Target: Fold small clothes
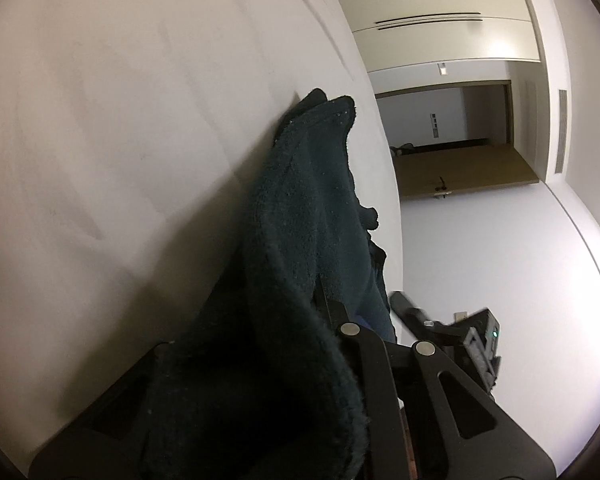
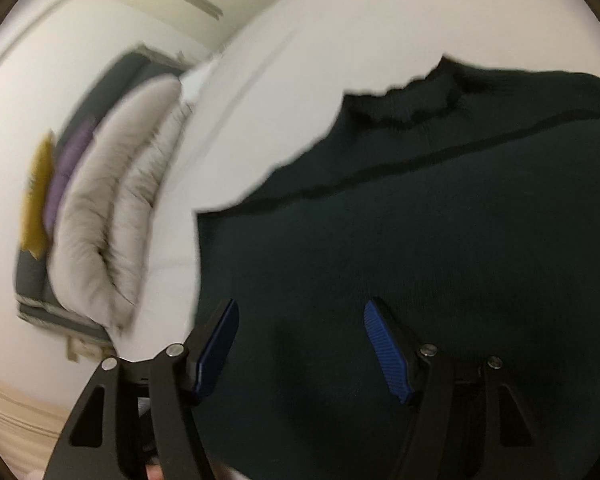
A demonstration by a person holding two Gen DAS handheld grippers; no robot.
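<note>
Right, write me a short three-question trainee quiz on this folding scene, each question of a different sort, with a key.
1. True or false: the right gripper has its jaws apart, with nothing pinched between the blue pads.
2. Multiple choice: what does the left gripper hold? A) a white towel B) the dark green garment C) nothing
3. Fill in: the garment lies on a ___ coloured bed surface.

Key
1. True. The pads stand wide over the garment and do not press it.
2. B. Its fabric drapes over the closed fingers.
3. White.
</note>
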